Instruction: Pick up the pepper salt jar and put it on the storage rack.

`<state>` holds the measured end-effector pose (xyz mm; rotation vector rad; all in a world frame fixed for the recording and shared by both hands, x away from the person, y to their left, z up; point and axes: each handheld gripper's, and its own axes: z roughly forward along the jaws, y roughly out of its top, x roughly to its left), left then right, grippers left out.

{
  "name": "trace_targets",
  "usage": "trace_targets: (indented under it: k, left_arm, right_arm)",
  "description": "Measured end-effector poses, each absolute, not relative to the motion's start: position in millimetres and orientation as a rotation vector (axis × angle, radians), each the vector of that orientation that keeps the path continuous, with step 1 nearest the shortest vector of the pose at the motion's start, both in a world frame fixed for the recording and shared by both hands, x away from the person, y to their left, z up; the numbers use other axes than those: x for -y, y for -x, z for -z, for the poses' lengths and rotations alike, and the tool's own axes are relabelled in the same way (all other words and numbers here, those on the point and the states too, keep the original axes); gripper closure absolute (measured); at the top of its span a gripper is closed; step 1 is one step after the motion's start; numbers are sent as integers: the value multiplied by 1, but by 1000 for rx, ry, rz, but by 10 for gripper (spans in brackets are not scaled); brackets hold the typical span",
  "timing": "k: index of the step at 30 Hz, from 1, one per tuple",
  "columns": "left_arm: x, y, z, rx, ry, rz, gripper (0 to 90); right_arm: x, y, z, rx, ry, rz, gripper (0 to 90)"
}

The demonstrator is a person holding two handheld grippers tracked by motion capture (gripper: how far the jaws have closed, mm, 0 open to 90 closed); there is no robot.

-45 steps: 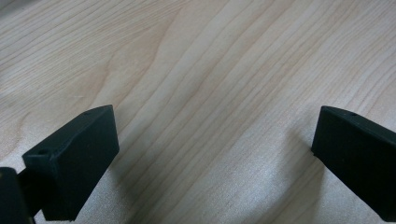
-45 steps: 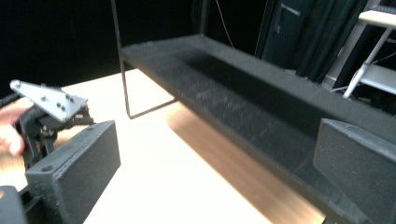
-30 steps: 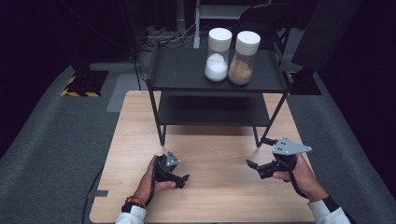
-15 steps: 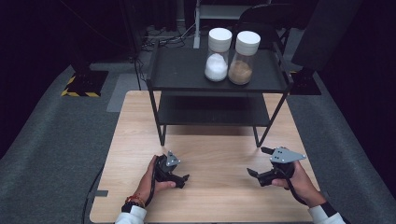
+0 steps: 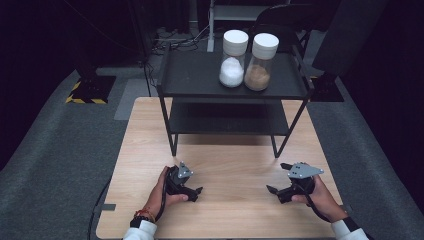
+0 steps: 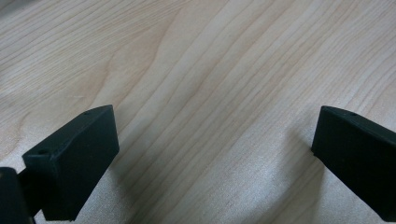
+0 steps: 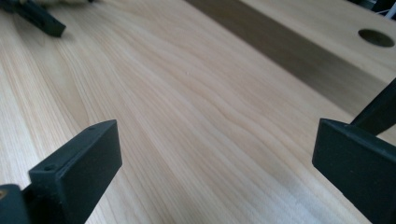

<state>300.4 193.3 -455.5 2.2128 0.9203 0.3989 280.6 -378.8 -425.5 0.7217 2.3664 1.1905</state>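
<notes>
Both tongs rest low on the counter [image 5: 225, 165] with their jaws spread wide and nothing between them: the left tongs [image 5: 196, 192] lie under the person's left hand [image 5: 167, 192], the right tongs [image 5: 274, 191] under the right hand [image 5: 320, 197]. In each gripper view only bare wood grain lies between the black jaws, so neither has hold of anything.

Over the last second the right tongs have sunk and drawn back a little toward the person's side, settling close to the wood; the left tongs have stayed put. That reads as a resting pose rather than a reach.

The jars stand untouched on the top of the black shelf [image 5: 200, 75] at the far end of the counter, well apart from both tongs: the white jar [image 5: 233, 59] just beside the brown jar [image 5: 261, 62], both upright with white lids on.

My judgement is that work on the jars has not begun; either hand would have to lift and travel forward to the shelf first.
</notes>
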Motion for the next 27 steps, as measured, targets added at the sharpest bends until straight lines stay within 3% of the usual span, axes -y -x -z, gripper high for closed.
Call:
trace_targets:
  k: [27]
  left_arm:
    - [-193,-300,456,-921,-2212,-400,6]
  right_arm:
    - [386,-305,446,-2482,-843,-1032,15]
